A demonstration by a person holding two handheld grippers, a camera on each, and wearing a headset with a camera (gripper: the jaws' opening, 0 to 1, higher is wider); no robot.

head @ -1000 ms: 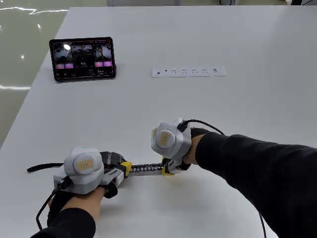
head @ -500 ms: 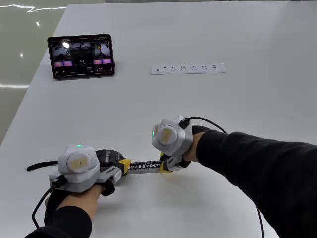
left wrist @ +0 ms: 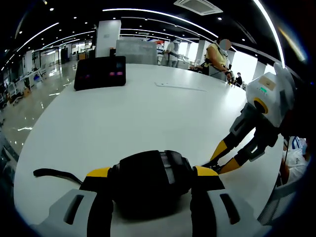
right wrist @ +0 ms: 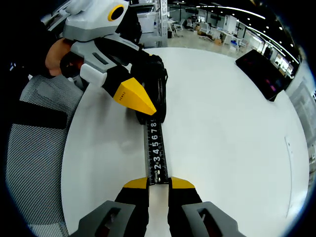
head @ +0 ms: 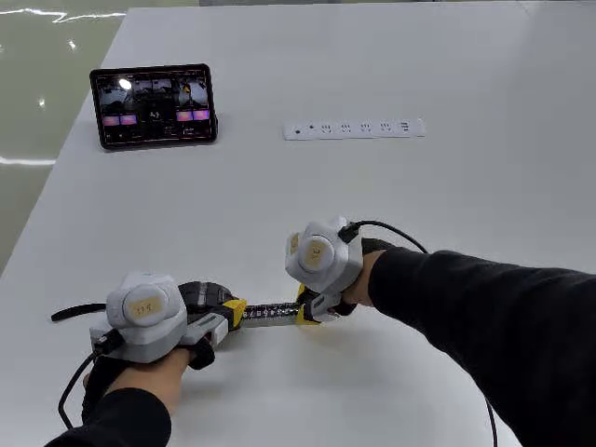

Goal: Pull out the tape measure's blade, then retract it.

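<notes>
Big white table (head: 372, 74), and the action sits near its front edge. The left gripper (left wrist: 153, 173) has its jaws clamped around the black tape measure (left wrist: 150, 190), pinning it flat. The right gripper (right wrist: 159, 183) is pinched shut on the blade (right wrist: 155, 153) tip. Only a short stretch shows, so I'd say there's more pull to come and the retraction is not yet done.

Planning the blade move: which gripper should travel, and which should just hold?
Right, probably. The right gripper pinches the blade by its tip in its jaws and is free to slide along the table. The left gripper clamps the tape measure case, so it suits anchoring.
</notes>
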